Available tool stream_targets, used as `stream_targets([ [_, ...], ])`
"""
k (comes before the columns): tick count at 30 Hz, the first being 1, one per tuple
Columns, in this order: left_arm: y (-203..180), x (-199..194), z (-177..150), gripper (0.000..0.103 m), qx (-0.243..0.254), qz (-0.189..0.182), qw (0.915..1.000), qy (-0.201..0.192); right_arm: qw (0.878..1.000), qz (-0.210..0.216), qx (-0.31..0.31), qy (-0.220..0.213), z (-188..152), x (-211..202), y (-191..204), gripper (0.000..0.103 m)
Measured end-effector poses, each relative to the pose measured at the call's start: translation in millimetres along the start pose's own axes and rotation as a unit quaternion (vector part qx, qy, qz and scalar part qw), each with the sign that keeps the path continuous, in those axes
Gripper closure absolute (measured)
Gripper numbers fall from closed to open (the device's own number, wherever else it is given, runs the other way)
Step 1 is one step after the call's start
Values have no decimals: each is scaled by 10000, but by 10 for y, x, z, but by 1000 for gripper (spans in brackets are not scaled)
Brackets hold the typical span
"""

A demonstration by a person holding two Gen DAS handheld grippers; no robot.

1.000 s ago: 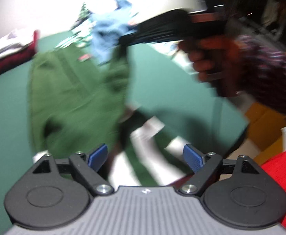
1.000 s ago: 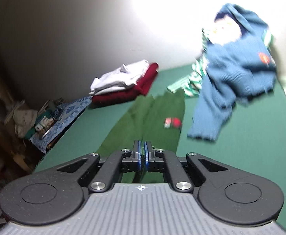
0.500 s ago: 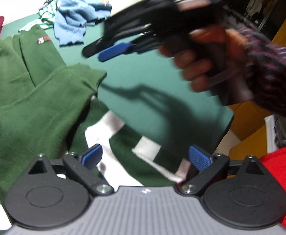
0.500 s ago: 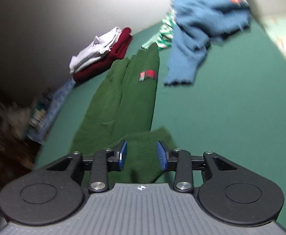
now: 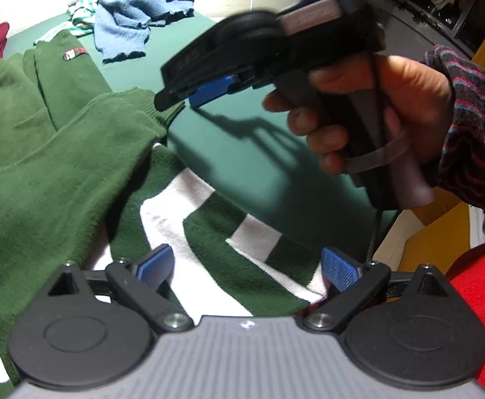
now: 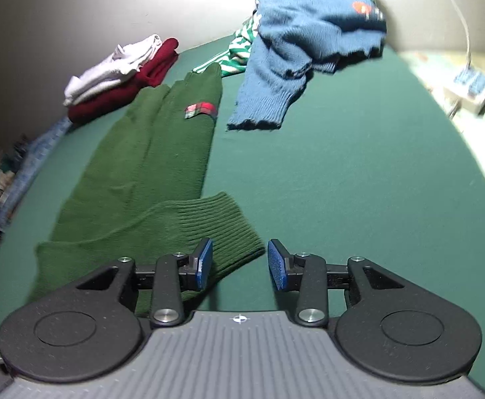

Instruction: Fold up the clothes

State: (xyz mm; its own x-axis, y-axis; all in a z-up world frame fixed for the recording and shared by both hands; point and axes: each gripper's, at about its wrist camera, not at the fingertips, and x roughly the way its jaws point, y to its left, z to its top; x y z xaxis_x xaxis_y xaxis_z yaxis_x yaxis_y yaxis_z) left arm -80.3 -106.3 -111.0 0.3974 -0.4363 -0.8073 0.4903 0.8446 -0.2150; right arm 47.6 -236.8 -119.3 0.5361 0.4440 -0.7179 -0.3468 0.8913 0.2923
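Releasing: right gripper [image 6: 239, 263], shut a second ago, now opening; ribbed cuff of green sweater [image 6: 149, 166] lies loose between pads.
Left gripper [image 5: 246, 266]: opening wide, empty.
Meaning: sleeve fold placed.

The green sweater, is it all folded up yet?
Partly. One sleeve of the green sweater lies folded across its body, ribbed cuff on top; the rest is spread long on the table.

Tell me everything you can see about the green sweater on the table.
The green sweater is a dark green knit lying flat and lengthwise on the green table. One sleeve is folded across it, its ribbed cuff at the near edge. A red plaid patch sits on it. White stripes show nearby.
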Motion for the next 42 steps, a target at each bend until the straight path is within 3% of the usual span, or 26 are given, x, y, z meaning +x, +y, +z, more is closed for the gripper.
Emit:
stream_targets([
  [4, -30, 24, -28, 3, 53, 50, 10000, -30, 9995, -17, -186, -254, -44, 48, 22, 61],
  [5, -37, 25, -32, 3, 53, 63, 10000, -41, 9993, 12, -238, -300, -49, 65, 28, 65],
  [6, -47, 29, -35, 3, 56, 74, 9999, -51, 9992, 79, -259, -281, -49, 80, 31, 72],
  [7, -52, 32, -37, 3, 60, 84, 9999, -58, 9992, 147, -280, -261, -50, 95, 33, 94],
  [12, -65, 62, -19, 2, 108, 137, 9998, -32, 9990, 312, -164, -284, 35, 89, -20, 94],
  [20, -121, -19, -72, 2, 21, 277, 9996, -50, 9816, 486, -1293, -1318, 699, -74, 256, 94],
  [26, -40, -195, -110, 2, -385, 385, 9983, -225, 9660, 450, -1895, -1701, 1102, -54, 431, 94],
  [33, -35, -257, -95, 2, -469, 371, 9978, -269, 9592, 398, -2133, -1814, 1329, 72, 572, 94],
  [36, -44, -267, -54, 2, -412, 342, 9981, -301, 9598, 193, -2096, -1857, 1449, 161, 615, 94],
  [42, 102, -404, 63, 2, -575, 20, 9963, -634, 9615, -10, -2202, -1645, 1667, 481, 655, 95],
])
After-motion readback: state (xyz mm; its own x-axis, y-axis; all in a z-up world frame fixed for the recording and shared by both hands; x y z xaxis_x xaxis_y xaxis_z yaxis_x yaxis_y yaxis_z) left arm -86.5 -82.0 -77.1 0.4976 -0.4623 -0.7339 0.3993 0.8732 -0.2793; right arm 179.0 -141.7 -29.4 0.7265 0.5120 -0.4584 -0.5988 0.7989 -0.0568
